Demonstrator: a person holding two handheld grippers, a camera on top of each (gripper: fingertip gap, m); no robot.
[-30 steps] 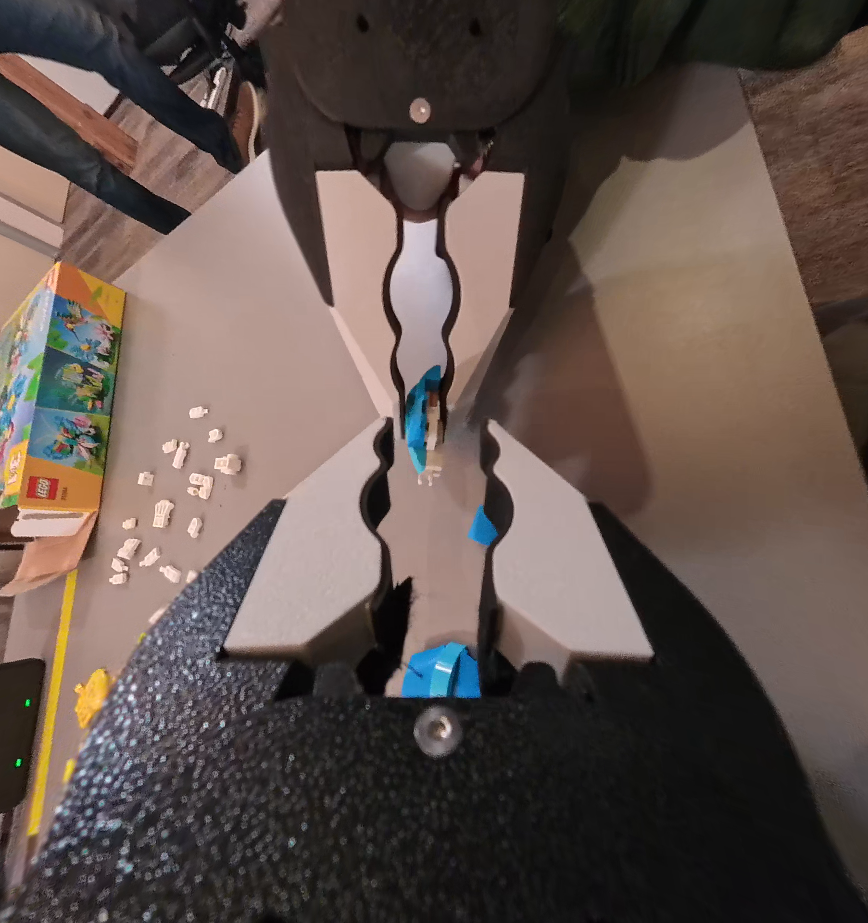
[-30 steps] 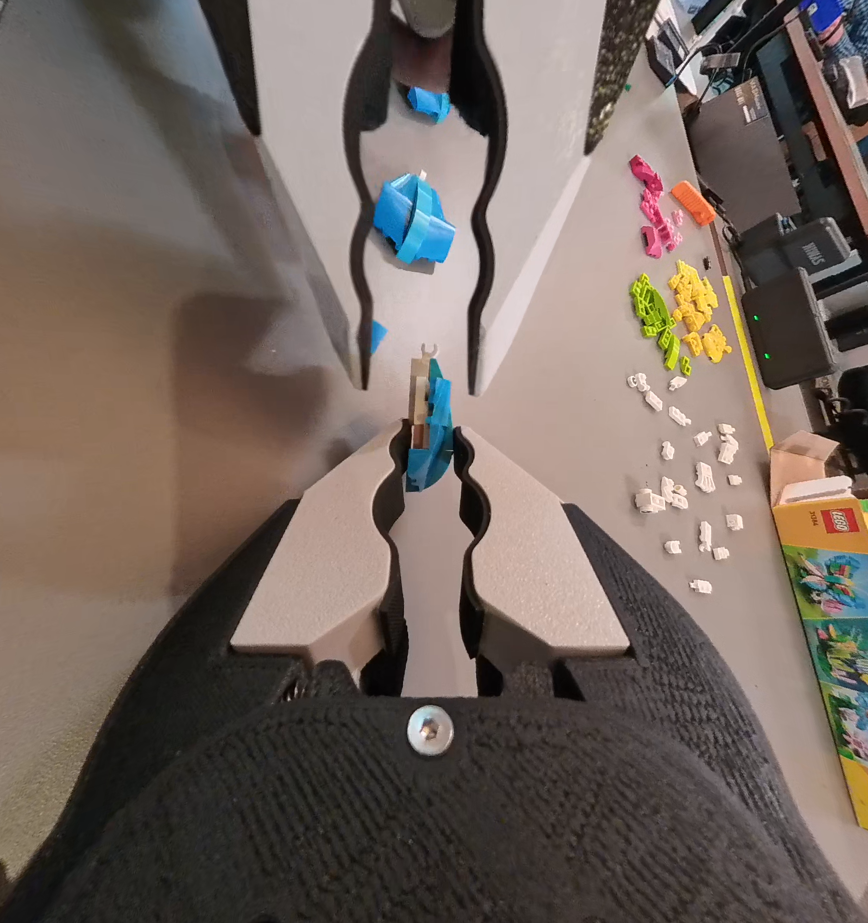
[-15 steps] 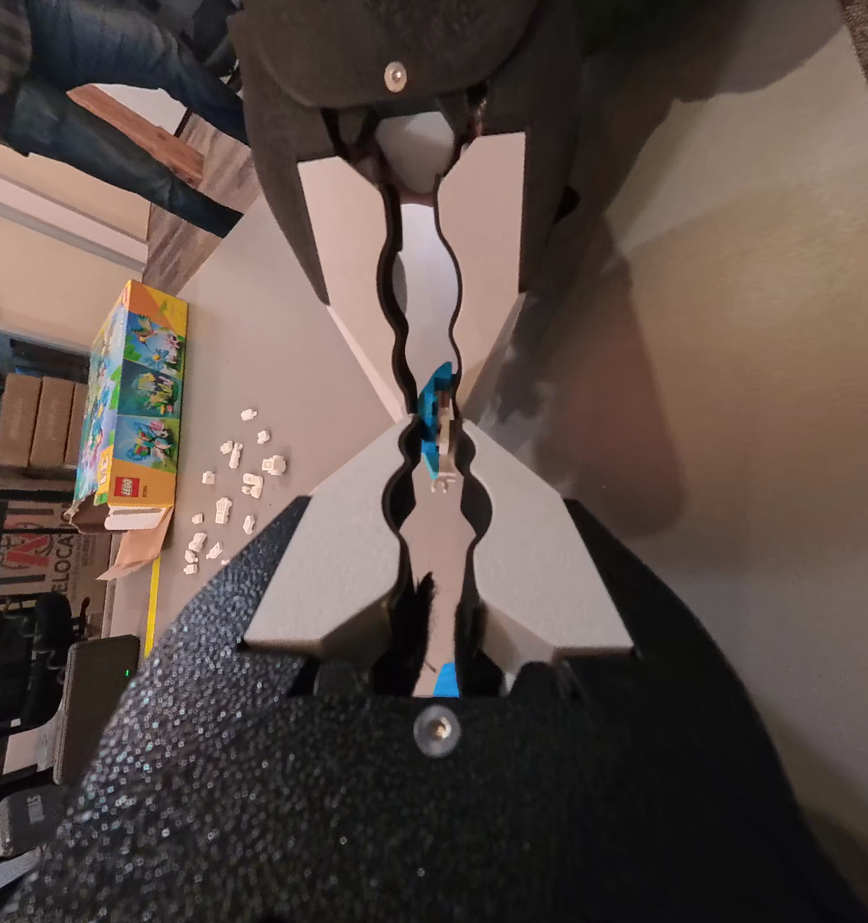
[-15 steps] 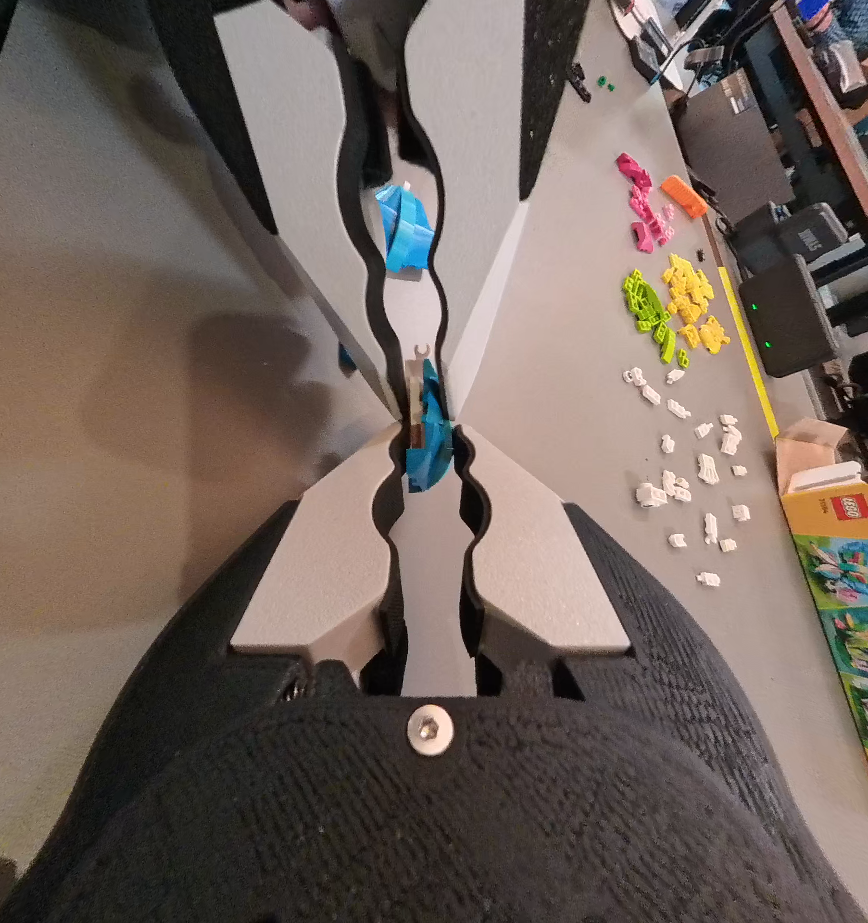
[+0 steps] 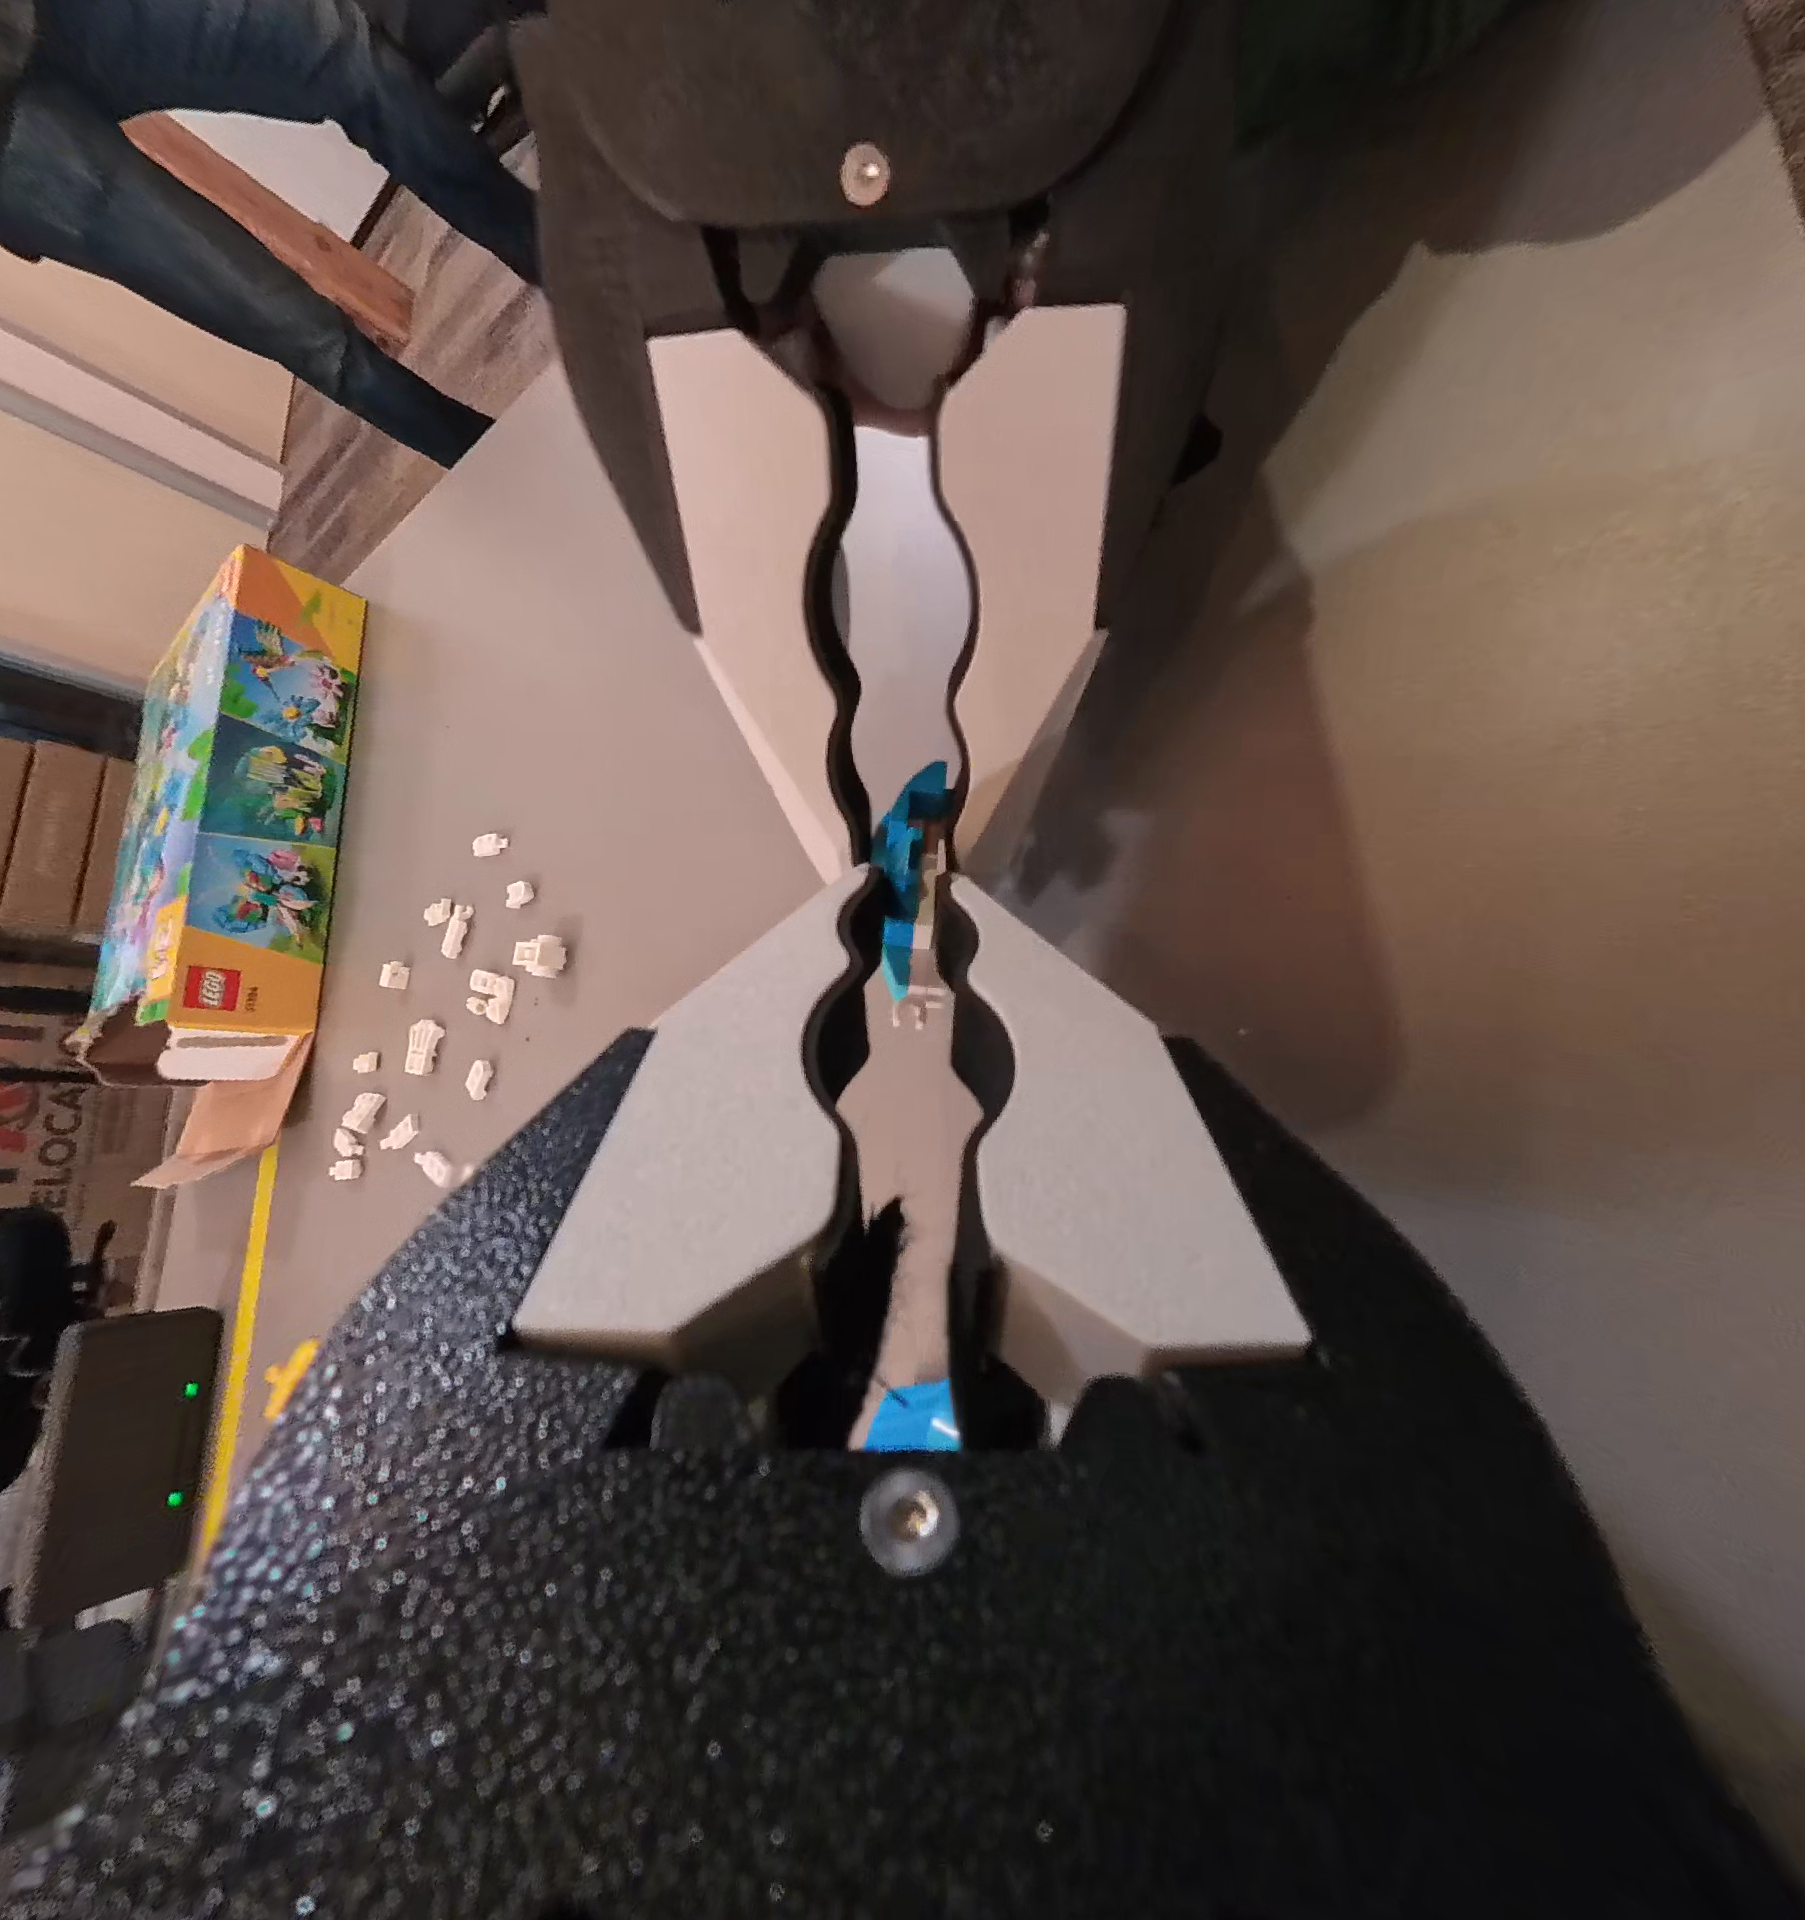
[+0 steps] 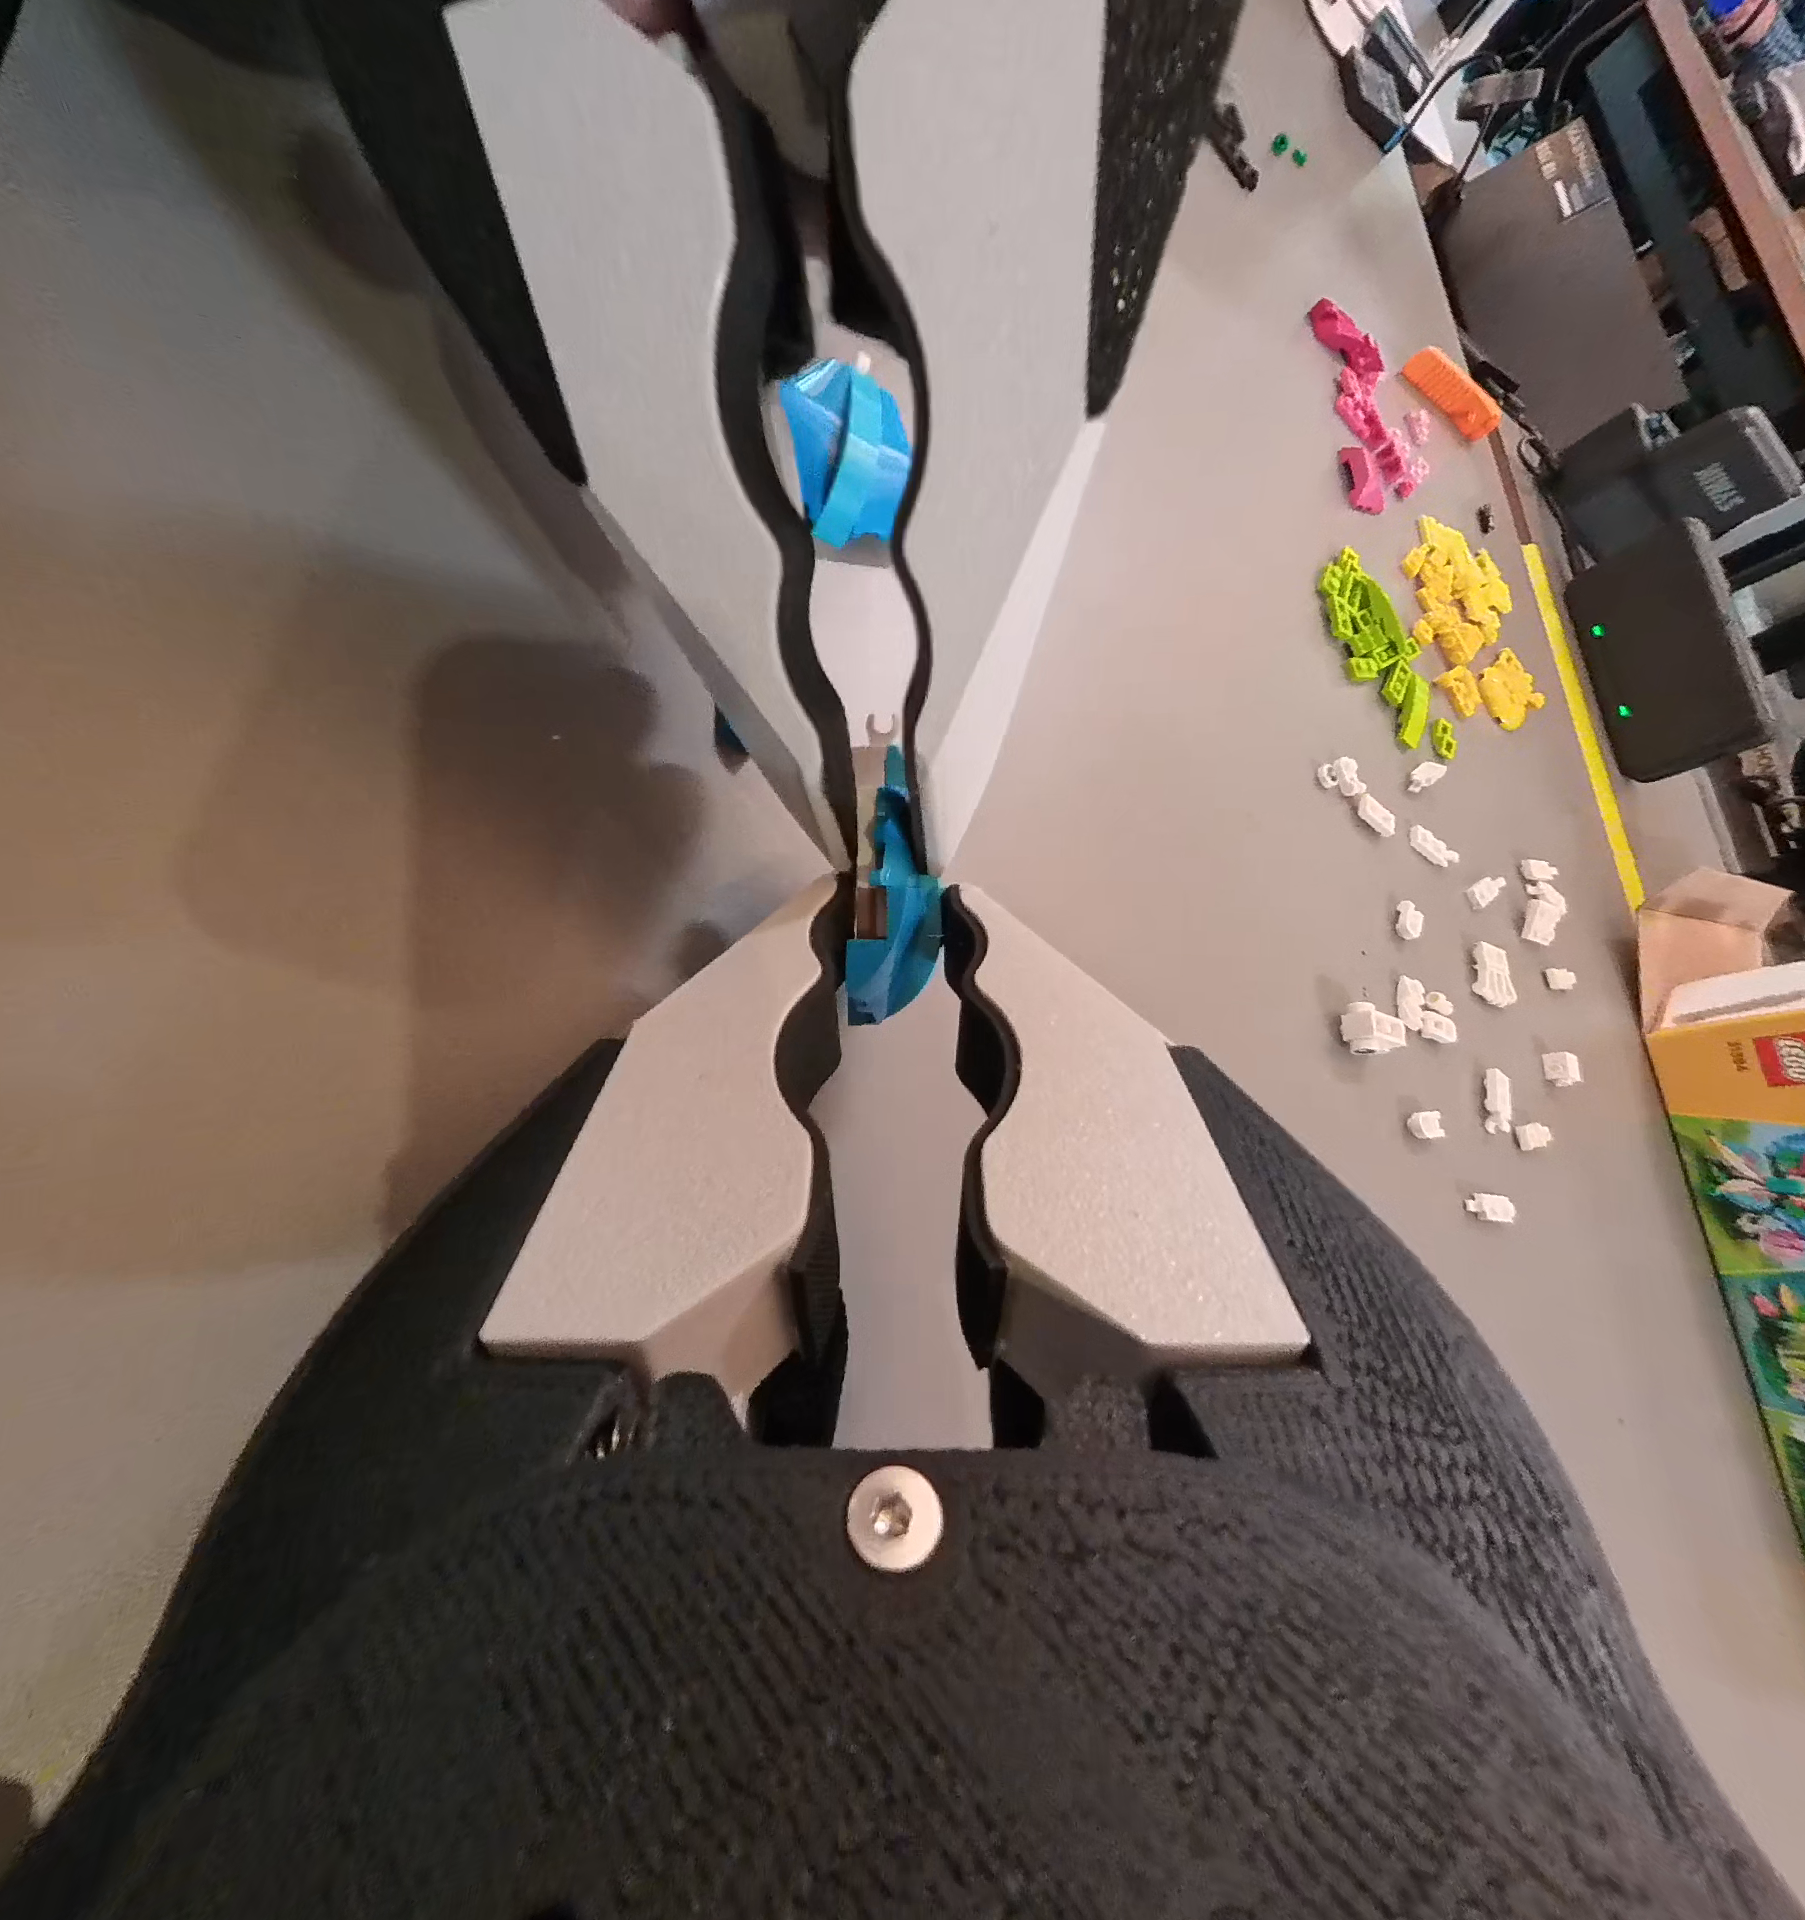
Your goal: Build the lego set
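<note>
- The right gripper (image 6: 890, 914) is pinching a small blue assembly (image 6: 893, 935) at its fingertips, jaws closed on it, likely so the piece is held steady in the air for joining.
- The left gripper (image 5: 903, 914) is meeting it tip to tip from the opposite side, its jaws narrowed around the far end of the same blue assembly (image 5: 903, 883); it appears to be clamping that end, though contact on both sides is hard to confirm.
- A thin white clip piece (image 5: 917, 1003) is sticking out of the assembly between the left gripper's fingers, probably the part being pressed on.
- Both grippers are pointing straight at each other, roughly level, above the surface (image 6: 1137, 831), which suits pushing parts together along one line.
- A second blue build (image 6: 846, 457) is lying on the surface beneath the left gripper, apart from the held one.
- Farther toward the surface's far edge, sorted bricks are waiting: white pieces (image 6: 1438, 997), yellow pieces (image 6: 1464, 623), green pieces (image 6: 1371, 634), pink pieces (image 6: 1365, 416) and an orange tool (image 6: 1451, 403).
- The set's box (image 5: 243, 810) is lying near the surface's edge, beside the white pieces.
</note>
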